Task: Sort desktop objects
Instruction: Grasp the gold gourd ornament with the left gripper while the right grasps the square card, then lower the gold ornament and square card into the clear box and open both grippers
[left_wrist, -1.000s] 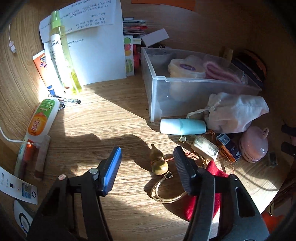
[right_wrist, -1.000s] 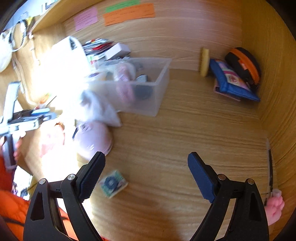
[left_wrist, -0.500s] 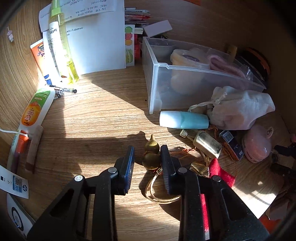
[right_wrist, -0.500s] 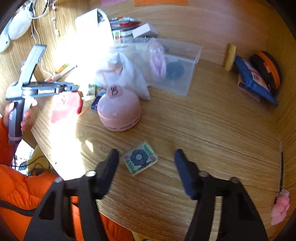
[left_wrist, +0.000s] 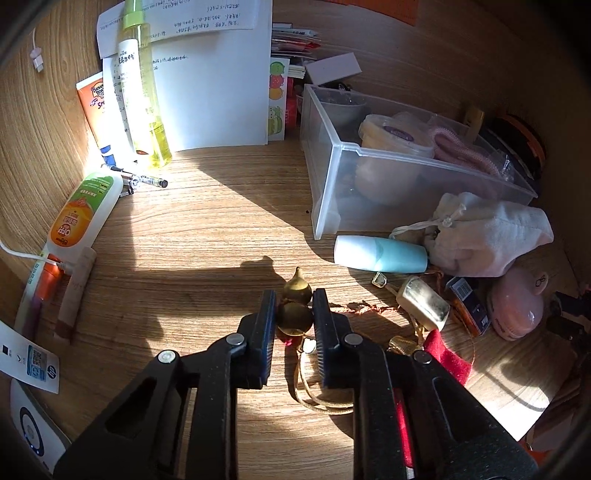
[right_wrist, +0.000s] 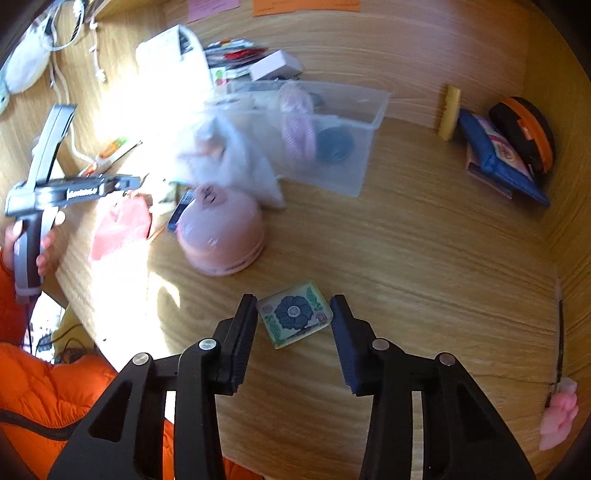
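Left wrist view: the left hand-held gripper (left_wrist: 294, 306) is clamped on the lower bulb of a small brass gourd-shaped charm (left_wrist: 294, 305), which lies on the sunlit wooden surface (left_wrist: 207, 236) with its gold cord loop (left_wrist: 317, 398) trailing toward the camera. Right wrist view: the right hand-held gripper (right_wrist: 293, 314) is closing around a flat square glass tile with a dark blue flower (right_wrist: 294, 313); the left pad appears to touch the tile's edge, while a gap remains at the right pad.

Good practice for this step: lift the charm slowly, since the rounded metal may slip between the pads and the cord may snag nearby clutter. The tile sits skewed to the pads, so it will probably twist as they meet; squaring the pads to its edges would help. The clear plastic storage bin (left_wrist: 332, 192) looks the likely destination.
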